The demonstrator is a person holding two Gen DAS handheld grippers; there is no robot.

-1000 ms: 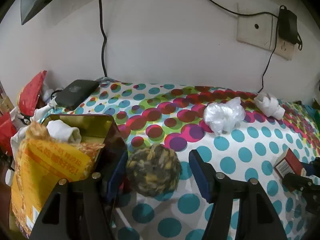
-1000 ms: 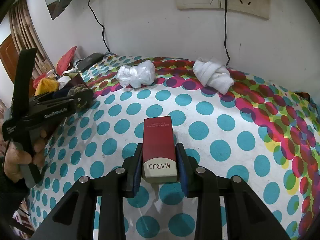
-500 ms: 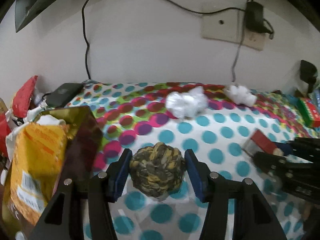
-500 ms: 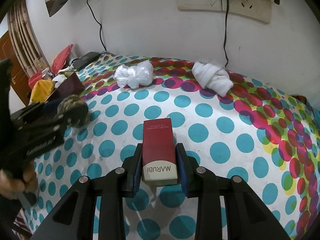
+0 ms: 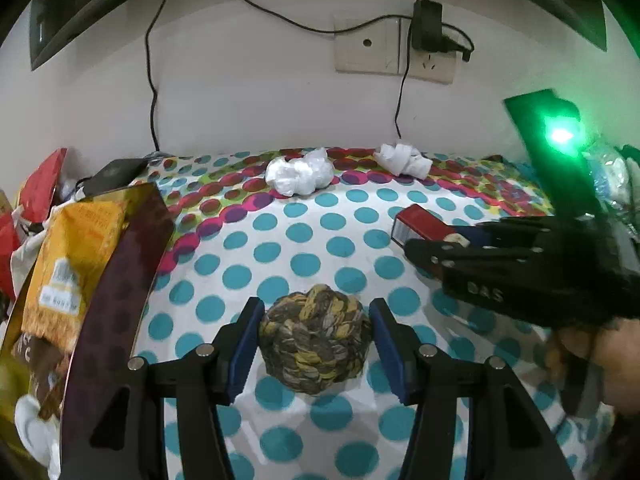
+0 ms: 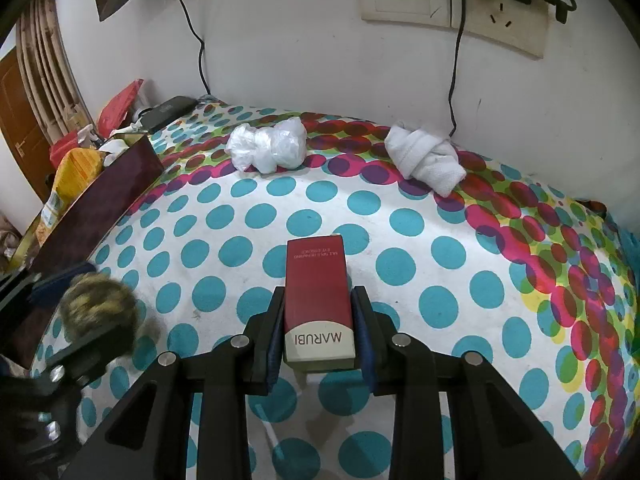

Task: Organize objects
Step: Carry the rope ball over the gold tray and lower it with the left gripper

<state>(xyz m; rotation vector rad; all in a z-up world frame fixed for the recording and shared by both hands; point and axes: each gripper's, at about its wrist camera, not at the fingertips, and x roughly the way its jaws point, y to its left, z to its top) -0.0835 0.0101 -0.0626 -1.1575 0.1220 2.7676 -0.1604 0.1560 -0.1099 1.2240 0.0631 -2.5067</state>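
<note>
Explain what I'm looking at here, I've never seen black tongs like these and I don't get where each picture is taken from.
These are two hand-held grippers, each with a camera looking along its jaws. One picture is from the left gripper, whose jaws straddle a yellow-grey woven ball with small gaps showing. The other is from the right gripper, clamped on a red MARUBI box. Both are over a polka-dot cloth. On it lie a crumpled plastic bag and a knotted white cloth. A dark box holding a yellow snack packet stands at the left.
</note>
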